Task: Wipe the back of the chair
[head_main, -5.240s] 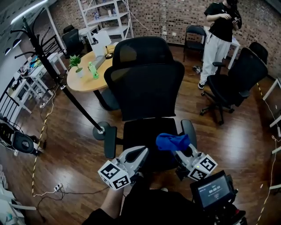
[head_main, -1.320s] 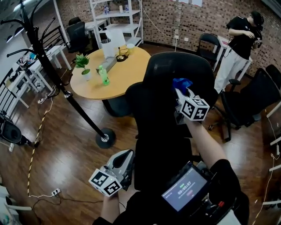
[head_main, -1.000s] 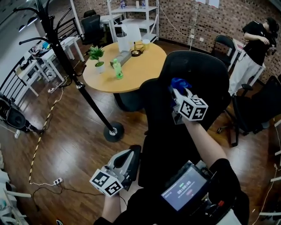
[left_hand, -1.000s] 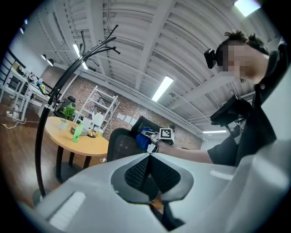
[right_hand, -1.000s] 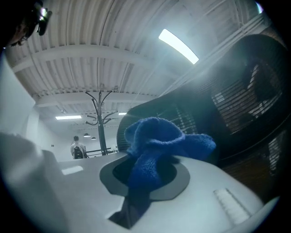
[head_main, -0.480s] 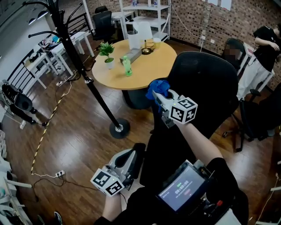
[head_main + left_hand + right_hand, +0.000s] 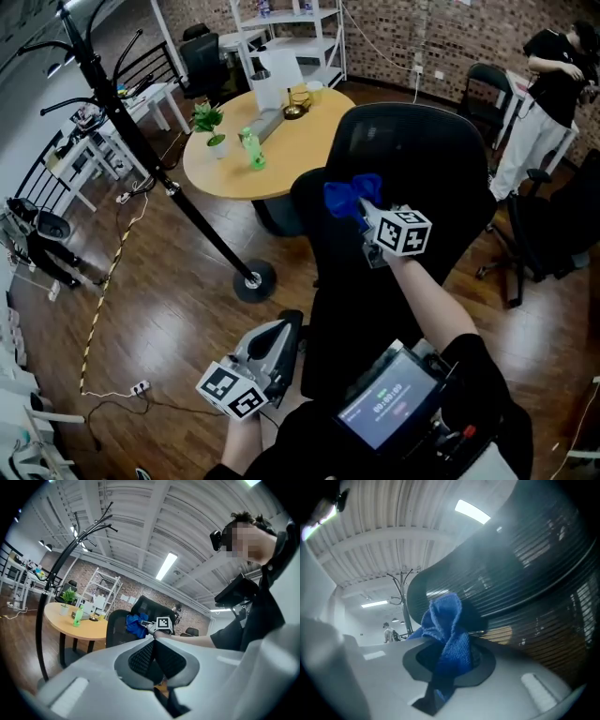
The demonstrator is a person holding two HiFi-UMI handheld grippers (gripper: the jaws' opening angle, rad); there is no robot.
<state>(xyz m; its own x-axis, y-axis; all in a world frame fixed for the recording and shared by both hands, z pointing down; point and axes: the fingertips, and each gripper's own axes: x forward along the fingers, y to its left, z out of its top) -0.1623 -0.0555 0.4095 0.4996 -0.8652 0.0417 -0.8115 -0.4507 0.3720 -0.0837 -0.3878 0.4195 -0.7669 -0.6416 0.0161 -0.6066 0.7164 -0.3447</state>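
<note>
Cloth (image 7: 347, 197) on chair (image 7: 427, 159) back; table (image 7: 300, 142) behind it (coat rack (image 7: 167, 187) L).

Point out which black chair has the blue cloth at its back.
The big mesh-backed chair directly in front: the right gripper holds the blue cloth at its backrest. The other chairs stand apart.

The head view looked steeply down from behind the chair (image 7: 422, 159); the right gripper view faced it closely, the left gripper view from farther below.
</note>
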